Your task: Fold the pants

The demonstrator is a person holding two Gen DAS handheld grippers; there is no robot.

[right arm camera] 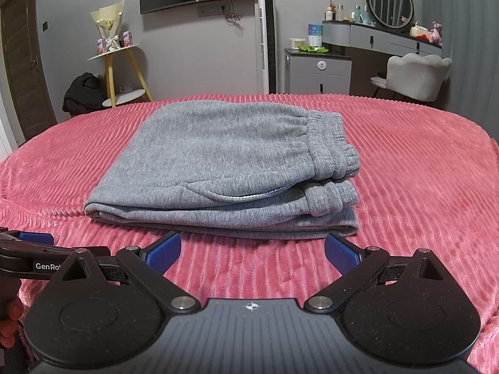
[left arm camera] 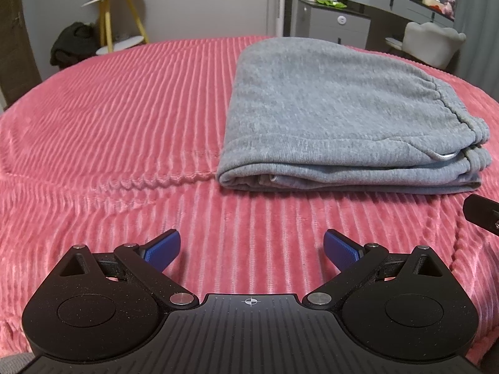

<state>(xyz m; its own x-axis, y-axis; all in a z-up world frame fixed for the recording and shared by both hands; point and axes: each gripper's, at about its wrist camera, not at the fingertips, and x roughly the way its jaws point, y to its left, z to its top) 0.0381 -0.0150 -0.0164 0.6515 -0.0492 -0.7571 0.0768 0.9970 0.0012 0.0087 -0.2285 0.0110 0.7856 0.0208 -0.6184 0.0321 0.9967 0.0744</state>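
Observation:
Grey sweatpants (left arm camera: pixel 330 115) lie folded in a compact stack on the pink ribbed bedspread (left arm camera: pixel 109 118), elastic waistband to the right. In the right wrist view the pants (right arm camera: pixel 224 162) lie straight ahead, waistband (right arm camera: pixel 333 155) at the right. My left gripper (left arm camera: pixel 252 249) is open and empty, hovering over the bedspread in front of and left of the stack. My right gripper (right arm camera: pixel 252 251) is open and empty, just short of the stack's near edge. The left gripper's fingers (right arm camera: pixel 34 238) show at the left edge of the right wrist view.
Beyond the bed stand a yellow-legged side table (right arm camera: pixel 121 71) with a bouquet, a dark bag (right arm camera: pixel 84 93) on the floor, a tower fan (right arm camera: pixel 266 37), a grey drawer unit (right arm camera: pixel 318 71), a vanity with a round mirror (right arm camera: pixel 391 3) and a pale chair (right arm camera: pixel 418 74).

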